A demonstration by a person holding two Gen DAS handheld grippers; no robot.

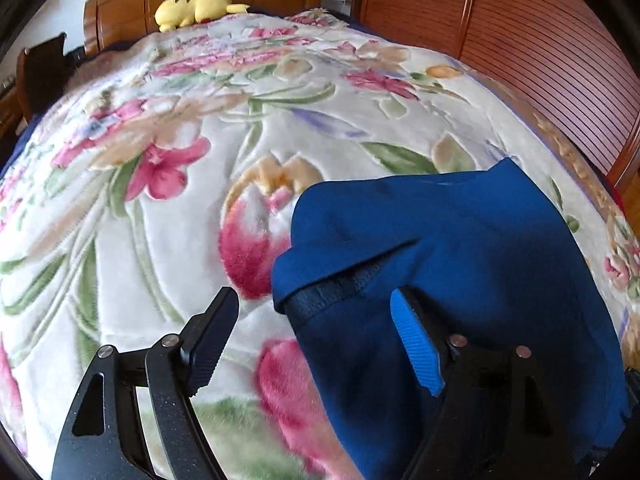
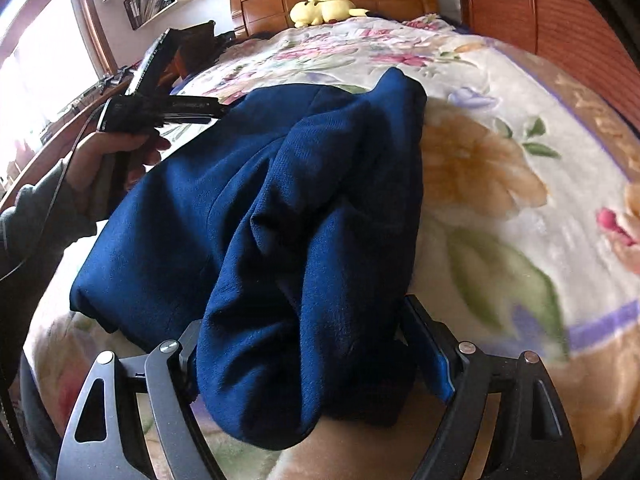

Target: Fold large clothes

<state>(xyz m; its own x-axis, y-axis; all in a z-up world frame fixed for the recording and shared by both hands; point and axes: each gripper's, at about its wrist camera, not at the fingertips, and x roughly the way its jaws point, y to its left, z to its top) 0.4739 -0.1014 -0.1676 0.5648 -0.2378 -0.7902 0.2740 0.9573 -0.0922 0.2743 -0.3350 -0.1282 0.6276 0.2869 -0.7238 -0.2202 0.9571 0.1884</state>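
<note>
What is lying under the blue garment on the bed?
The blue garment rests directly on the floral blanket, which shows all around it. The part of the blanket beneath the garment is covered, so anything else there cannot be seen.

The left tool (image 1: 316, 312) at the bottom of the left wrist view has two matte black, speckled arms with teardrop cut-outs and round silver rivets. Its left finger carries a black ribbed pad (image 1: 212, 344), the right a bright blue ribbed pad (image 1: 416, 352). The right tool (image 2: 304, 360), at the bottom of the right wrist view, has the same build, its left arm catching light and looking grey. At the left edge of that view, a hand (image 2: 100, 164) emerges from a grey-green sleeve (image 2: 36, 216), with a thin dark cable (image 2: 64, 176) trailing past the wrist.
</note>
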